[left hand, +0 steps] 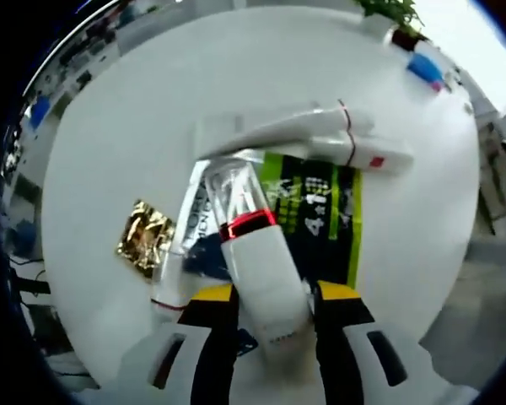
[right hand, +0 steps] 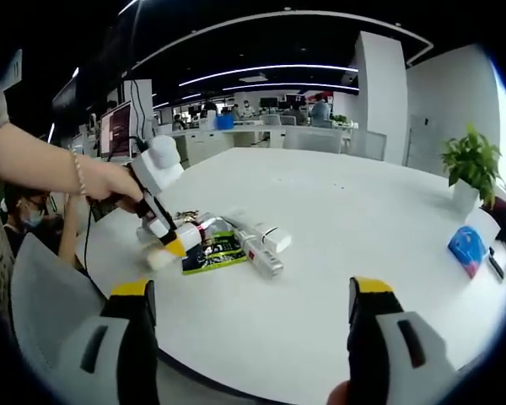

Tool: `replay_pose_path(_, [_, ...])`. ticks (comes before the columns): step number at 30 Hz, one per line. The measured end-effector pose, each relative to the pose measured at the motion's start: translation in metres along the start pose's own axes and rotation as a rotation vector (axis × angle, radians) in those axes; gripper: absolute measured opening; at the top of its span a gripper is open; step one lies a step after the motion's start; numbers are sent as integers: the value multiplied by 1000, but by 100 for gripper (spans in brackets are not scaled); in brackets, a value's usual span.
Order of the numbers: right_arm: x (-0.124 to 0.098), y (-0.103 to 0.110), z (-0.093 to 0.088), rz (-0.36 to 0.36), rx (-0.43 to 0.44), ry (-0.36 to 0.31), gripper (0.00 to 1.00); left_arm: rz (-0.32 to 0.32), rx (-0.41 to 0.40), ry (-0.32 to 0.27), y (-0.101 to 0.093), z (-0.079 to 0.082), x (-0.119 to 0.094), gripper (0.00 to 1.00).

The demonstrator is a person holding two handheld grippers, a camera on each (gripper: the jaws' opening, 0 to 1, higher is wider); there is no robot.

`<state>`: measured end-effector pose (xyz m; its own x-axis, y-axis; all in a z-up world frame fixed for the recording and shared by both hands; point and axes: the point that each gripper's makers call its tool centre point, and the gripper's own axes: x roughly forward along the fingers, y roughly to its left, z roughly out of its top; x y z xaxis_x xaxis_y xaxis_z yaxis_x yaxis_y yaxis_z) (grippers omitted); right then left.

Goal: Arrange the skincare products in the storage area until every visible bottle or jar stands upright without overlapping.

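Note:
In the left gripper view, my left gripper (left hand: 276, 297) is shut on a white bottle (left hand: 257, 257) with a red band and a clear cap, held above the pile. Under it lie a green and black packet (left hand: 325, 211), two white tubes (left hand: 320, 135) lying flat, a silver-white tube (left hand: 175, 270) and a gold foil sachet (left hand: 143, 239). The right gripper view shows my right gripper (right hand: 253, 291) open and bare near the table's front edge. Farther off, a hand (right hand: 110, 181) holds the left gripper (right hand: 175, 245) over the pile of products (right hand: 236, 240).
The round white table (right hand: 337, 219) has wide free surface around the pile. A potted plant (right hand: 468, 160) and a blue object (right hand: 466, 249) stand at its far right edge. Office desks and seated people fill the background.

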<state>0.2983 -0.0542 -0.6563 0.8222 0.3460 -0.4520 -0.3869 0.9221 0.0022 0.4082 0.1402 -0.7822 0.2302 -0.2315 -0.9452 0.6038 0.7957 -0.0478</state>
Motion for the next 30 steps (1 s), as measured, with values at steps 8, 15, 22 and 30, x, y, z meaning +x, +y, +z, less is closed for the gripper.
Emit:
replay_pose_path(8, [0,0,0,-1,-3,-1,95,14,-45,-9,1,-2,3,32])
replay_pose_path(15, [1,1,0,6,-13,-1,94,-4,-127,-66,6,-1,1,27])
replay_pose_path(22, [0,6,1,34,-3,0,91,-29,-189,-124,9,-1,-4,25])
replay_pose_path(30, [-1,17,5,90,-6,-9,90,-76,-193,-252,0,5,-26,25])
